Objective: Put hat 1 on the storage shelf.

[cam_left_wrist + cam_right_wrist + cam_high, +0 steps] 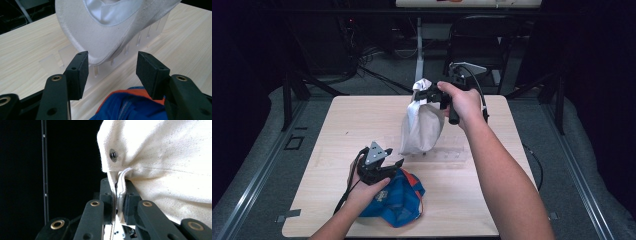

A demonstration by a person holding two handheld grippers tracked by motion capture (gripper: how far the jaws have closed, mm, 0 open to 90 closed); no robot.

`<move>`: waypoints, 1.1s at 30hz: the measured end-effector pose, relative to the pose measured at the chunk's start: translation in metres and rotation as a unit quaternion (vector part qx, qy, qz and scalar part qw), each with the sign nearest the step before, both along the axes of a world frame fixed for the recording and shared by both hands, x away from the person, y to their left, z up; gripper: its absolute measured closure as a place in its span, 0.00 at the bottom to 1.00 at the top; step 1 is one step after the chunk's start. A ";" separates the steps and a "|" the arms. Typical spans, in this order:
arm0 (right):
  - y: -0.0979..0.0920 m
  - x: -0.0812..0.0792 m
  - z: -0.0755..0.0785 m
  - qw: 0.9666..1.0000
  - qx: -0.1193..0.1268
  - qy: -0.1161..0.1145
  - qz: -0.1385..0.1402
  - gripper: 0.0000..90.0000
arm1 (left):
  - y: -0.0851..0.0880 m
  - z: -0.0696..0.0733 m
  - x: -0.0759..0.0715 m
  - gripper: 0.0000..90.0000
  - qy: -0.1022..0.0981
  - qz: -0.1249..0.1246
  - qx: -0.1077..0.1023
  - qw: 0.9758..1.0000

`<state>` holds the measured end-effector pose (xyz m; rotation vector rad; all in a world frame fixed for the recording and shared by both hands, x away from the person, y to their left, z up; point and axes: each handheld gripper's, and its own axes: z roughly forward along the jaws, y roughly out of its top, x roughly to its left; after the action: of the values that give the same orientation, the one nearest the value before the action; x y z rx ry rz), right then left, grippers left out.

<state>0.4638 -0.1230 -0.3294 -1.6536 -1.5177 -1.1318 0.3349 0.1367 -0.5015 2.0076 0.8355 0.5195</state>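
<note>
A cream fabric cap [421, 125] hangs over the middle of the table, pinched at its top edge by my right gripper [428, 94]. In the right gripper view the black pads [119, 202] are shut on the cap's hem [162, 157], just under a metal rivet [113, 155]. My left gripper [393, 165] stands open near the table's front, above a blue and orange cap [399, 200]. In the left gripper view its pads [112, 72] are wide apart with nothing between them; the cream cap's lower end [100, 30] hangs just beyond them and the blue cap [130, 105] lies below.
A clear acrylic rack [447, 154] with upright pegs lies flat on the wooden table [337, 130] beneath the hanging cap, and its pegs [150, 30] show behind the cap. A dark chair [482, 35] and cables stand on the floor beyond the far edge.
</note>
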 end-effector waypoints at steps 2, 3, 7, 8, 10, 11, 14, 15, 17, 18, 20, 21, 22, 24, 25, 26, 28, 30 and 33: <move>0.001 -0.001 -0.001 1.000 0.002 0.000 0.000 0.90 | -0.005 -0.001 0.002 0.50 -0.001 -0.001 0.002 1.000; 0.000 -0.001 -0.001 1.000 0.002 0.000 0.001 0.90 | -0.010 -0.003 0.004 0.50 -0.002 0.000 0.008 1.000; -0.001 -0.002 -0.002 1.000 0.004 0.000 0.000 0.90 | -0.017 -0.009 0.010 0.57 -0.001 0.008 0.024 1.000; -0.001 -0.002 -0.002 1.000 0.004 0.000 0.000 0.90 | -0.017 -0.009 0.010 0.59 -0.001 0.008 0.024 1.000; -0.001 -0.003 -0.002 1.000 0.004 0.000 0.001 0.90 | -0.018 -0.011 0.012 0.64 -0.006 0.013 0.034 0.999; -0.001 -0.003 -0.002 1.000 0.003 0.001 0.001 0.90 | -0.019 -0.011 0.014 0.67 -0.009 0.016 0.035 0.999; -0.001 -0.004 -0.002 1.000 0.003 0.000 0.004 0.90 | -0.018 -0.011 0.015 0.75 -0.017 0.018 0.039 0.999; -0.001 -0.005 -0.002 1.000 0.003 0.000 0.004 0.90 | -0.018 -0.011 0.015 0.77 -0.020 0.020 0.040 0.999; -0.001 -0.006 -0.002 1.000 0.004 -0.001 0.006 0.90 | -0.018 -0.011 0.014 0.79 -0.025 0.021 0.046 0.998; 0.000 -0.006 -0.003 1.000 0.004 -0.001 0.007 0.90 | -0.018 -0.011 0.014 0.80 -0.025 0.021 0.046 0.998; 0.001 -0.007 -0.003 1.000 0.005 0.000 0.009 0.90 | -0.018 -0.011 0.014 0.83 -0.031 0.018 0.053 0.998; 0.001 -0.007 -0.003 1.000 0.006 -0.002 0.009 0.90 | -0.018 -0.011 0.013 0.83 -0.037 0.015 0.061 0.997; 0.001 -0.007 -0.003 1.000 0.006 -0.002 0.009 0.90 | -0.018 -0.011 0.013 0.84 -0.037 0.015 0.061 0.997; 0.002 -0.008 -0.003 1.000 0.006 -0.002 0.013 0.90 | -0.016 -0.011 0.013 0.86 -0.038 0.014 0.056 0.998; 0.005 -0.010 -0.003 1.000 0.006 -0.004 0.017 0.90 | -0.014 -0.011 0.014 0.86 -0.034 0.014 0.046 0.998; 0.005 -0.010 -0.003 1.000 0.005 -0.004 0.019 0.90 | -0.012 -0.011 0.015 0.86 -0.031 0.015 0.039 0.999; 0.006 -0.011 -0.003 1.000 0.006 -0.005 0.019 0.90 | -0.009 -0.011 0.016 0.86 -0.026 0.014 0.028 0.999; 0.007 -0.013 -0.003 1.000 0.005 -0.006 0.024 0.90 | -0.003 -0.013 0.018 0.86 -0.015 0.014 -0.001 1.000; 0.007 -0.014 -0.004 1.000 0.005 -0.005 0.025 0.90 | 0.002 -0.014 0.019 0.86 -0.009 0.014 -0.020 1.000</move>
<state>0.4497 -0.1160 -0.3336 -1.5957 -1.5490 -1.1215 0.3539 0.1389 -0.5151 1.9546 0.8579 0.5307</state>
